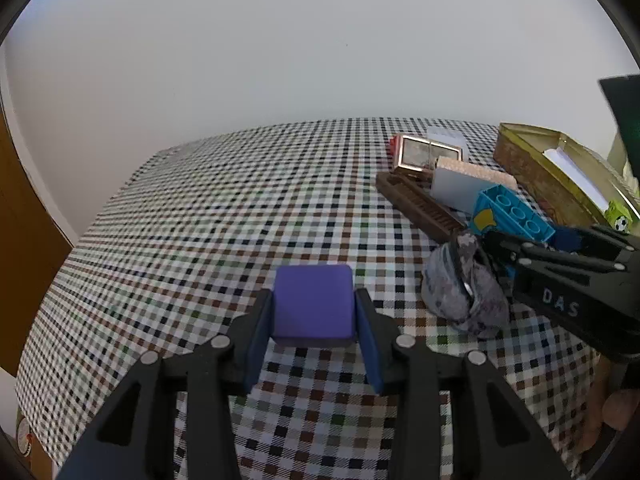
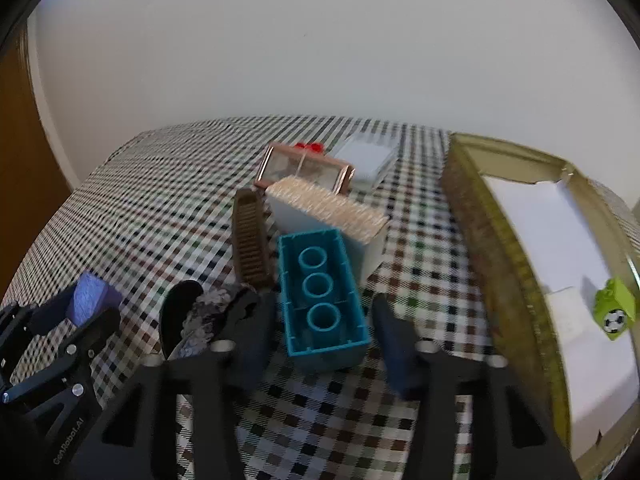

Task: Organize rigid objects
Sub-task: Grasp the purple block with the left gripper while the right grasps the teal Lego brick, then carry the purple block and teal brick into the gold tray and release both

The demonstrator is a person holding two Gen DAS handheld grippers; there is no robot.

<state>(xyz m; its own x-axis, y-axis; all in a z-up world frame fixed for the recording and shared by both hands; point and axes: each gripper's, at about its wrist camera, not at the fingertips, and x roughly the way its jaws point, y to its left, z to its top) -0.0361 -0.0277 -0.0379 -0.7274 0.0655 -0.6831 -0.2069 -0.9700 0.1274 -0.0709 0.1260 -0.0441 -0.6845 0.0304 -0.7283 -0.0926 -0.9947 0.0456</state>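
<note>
Angled down at the checked cloth (image 1: 200, 220), the left gripper (image 1: 314, 312) pinches a purple block (image 1: 313, 304); the right gripper (image 2: 324, 336) (blurred) straddles the teal brick (image 2: 320, 296), contact unclear.

Left gripper (image 1: 314, 336): matte black plastic frame of angular, ribbed link arms; 2 fingers faced with dark blue pads (image 1: 370, 344); 4 round silver pivot screws across the linkage.

Right gripper (image 2: 324, 344): same black build, dark blue pads, silver screws at the pivots. White raised lettering "DAS" on its side; white "GenRobot.AI" marking on the left unit's side.
</note>
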